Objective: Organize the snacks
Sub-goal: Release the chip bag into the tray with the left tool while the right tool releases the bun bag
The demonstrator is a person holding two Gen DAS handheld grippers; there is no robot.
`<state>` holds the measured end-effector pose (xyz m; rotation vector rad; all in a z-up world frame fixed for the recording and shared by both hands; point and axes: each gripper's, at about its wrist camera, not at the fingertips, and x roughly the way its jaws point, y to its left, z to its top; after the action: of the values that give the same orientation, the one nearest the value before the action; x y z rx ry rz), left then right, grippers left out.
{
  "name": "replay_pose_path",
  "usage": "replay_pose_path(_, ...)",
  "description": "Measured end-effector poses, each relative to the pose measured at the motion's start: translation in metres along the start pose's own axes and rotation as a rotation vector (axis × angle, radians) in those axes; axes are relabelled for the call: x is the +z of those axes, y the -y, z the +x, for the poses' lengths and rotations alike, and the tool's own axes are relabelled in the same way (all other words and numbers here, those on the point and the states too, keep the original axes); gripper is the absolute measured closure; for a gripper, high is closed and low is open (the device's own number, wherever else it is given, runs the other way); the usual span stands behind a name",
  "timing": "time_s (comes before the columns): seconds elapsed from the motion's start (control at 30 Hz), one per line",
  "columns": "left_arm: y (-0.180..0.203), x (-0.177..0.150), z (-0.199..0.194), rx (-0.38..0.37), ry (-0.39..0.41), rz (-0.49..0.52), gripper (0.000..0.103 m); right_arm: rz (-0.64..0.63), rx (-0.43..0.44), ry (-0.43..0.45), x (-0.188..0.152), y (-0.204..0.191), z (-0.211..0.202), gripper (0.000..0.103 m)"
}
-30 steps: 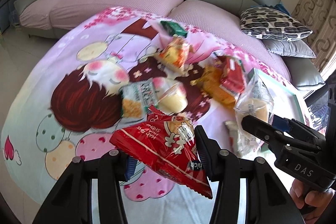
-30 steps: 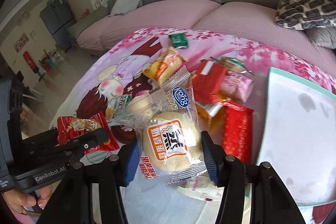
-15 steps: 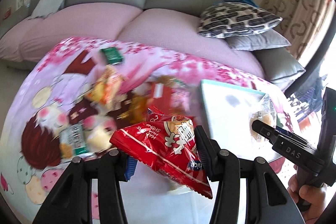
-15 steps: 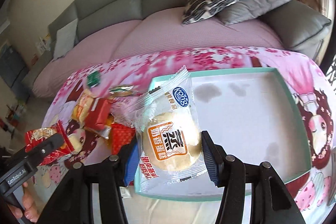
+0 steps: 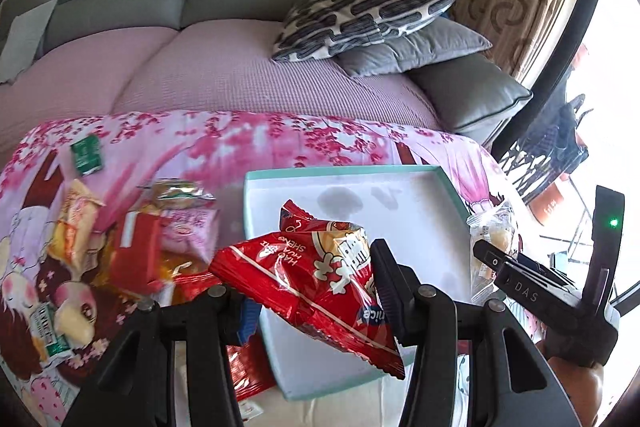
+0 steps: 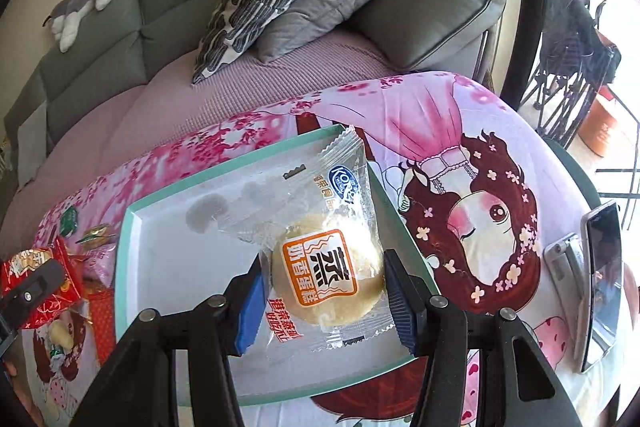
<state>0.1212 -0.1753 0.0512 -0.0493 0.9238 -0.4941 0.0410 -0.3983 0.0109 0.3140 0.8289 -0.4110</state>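
My left gripper (image 5: 312,291) is shut on a red snack bag (image 5: 308,279) and holds it over the near left part of a white tray with a teal rim (image 5: 344,171). My right gripper (image 6: 324,299) is shut on a clear-wrapped round cake (image 6: 326,275) and holds it above the tray's (image 6: 132,223) right side. The right gripper with its cake (image 5: 494,239) shows at the right of the left wrist view. The left gripper's bag (image 6: 36,279) shows at the left edge of the right wrist view.
A pile of loose snacks (image 5: 136,239) lies left of the tray on the pink cartoon cloth (image 5: 280,135). A green packet (image 5: 86,153) lies apart at the far left. A phone on a stand (image 6: 600,287) stands right of the tray. A grey sofa with cushions (image 5: 360,11) is behind.
Both grippers have swung to the right, away from the snack pile, and now hang over the tray. Each holds the same packet as before.
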Motion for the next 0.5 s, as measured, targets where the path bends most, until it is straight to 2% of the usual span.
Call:
replay_pose_path(0.1, 0.005, 0.002, 0.022, 0.001, -0.018, 0.000, 0.051, -0.003, 0.022, -0.011, 0.002, 0.001, 0.015, 0.046)
replay_pose_path(0.27, 0.006, 0.005, 0.064, -0.009, -0.095, -0.034, 0.051, 0.013, 0.079, 0.006, 0.006, -0.002, 0.036, 0.046)
replay_pose_path(0.5, 0.005, 0.018, 0.096, 0.001, -0.107, -0.038, 0.051, 0.038, 0.093, 0.005, 0.006, -0.001, 0.056, 0.046)
